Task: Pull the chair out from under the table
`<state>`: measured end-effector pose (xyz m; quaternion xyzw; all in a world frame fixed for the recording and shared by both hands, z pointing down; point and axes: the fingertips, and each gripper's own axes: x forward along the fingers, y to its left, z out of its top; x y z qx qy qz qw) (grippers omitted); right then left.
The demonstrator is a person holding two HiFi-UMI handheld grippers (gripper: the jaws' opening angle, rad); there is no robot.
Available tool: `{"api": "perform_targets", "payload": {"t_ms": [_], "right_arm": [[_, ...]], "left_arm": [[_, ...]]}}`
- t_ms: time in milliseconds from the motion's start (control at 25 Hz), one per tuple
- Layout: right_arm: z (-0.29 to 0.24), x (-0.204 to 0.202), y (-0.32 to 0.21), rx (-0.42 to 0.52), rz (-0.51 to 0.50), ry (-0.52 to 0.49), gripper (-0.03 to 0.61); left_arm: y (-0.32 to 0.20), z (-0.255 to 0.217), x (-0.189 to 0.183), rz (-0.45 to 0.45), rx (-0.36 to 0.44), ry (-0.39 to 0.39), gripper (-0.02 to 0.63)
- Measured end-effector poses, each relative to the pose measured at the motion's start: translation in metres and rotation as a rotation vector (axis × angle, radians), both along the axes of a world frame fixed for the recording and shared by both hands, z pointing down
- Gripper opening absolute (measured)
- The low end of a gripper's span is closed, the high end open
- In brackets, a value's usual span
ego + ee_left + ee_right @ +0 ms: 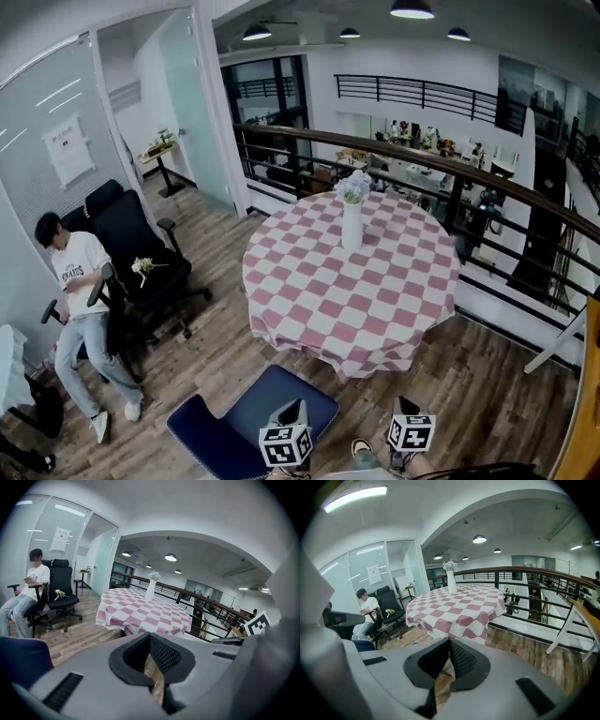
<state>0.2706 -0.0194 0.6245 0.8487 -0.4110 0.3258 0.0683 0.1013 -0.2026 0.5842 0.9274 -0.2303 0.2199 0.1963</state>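
Head view: chair [246, 420] beside left hand-held gripper [292, 411]

The right gripper [449, 642] has its jaws together at the tips with nothing between them; wood floor shows through the slit below. At 12 o'clock stands a round table [461, 611] under a pink-and-white checked cloth, with a white vase [451, 583] of pale flowers near its far edge. At 10 o'clock a person [367, 610] sits beside a black office chair [389, 603], whose seat holds what looks like a small bouquet. The edge of a dark blue chair [364, 645] shows at 9 o'clock. A railing [543, 573] curves from 12 toward 3 o'clock.
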Motion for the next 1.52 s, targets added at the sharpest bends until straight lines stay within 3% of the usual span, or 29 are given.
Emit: {"api": "perform_targets", "payload": {"t_ms": [360, 720, 1160, 1520], "right_arm": [[-0.024, 0.019, -0.008, 0.114, 0.048, -0.007, 0.018], [-0.084, 0.039, -0.038, 0.243, 0.007, 0.136, 0.018], [-0.124, 0.037, -0.060, 0.336, -0.040, 0.208, 0.018], [-0.119, 0.031, -0.065, 0.312, -0.071, 0.205, 0.017]], "left_arm": [[0.011, -0.029, 0.074, 0.128, 0.085, 0.079, 0.005], [0.005, -0.104, 0.125, 0.156, 0.221, 0.191, 0.005], [0.017, -0.107, 0.138, 0.164, 0.179, 0.206, 0.005], [0.020, -0.105, 0.139, 0.166, 0.173, 0.196, 0.005]]}}
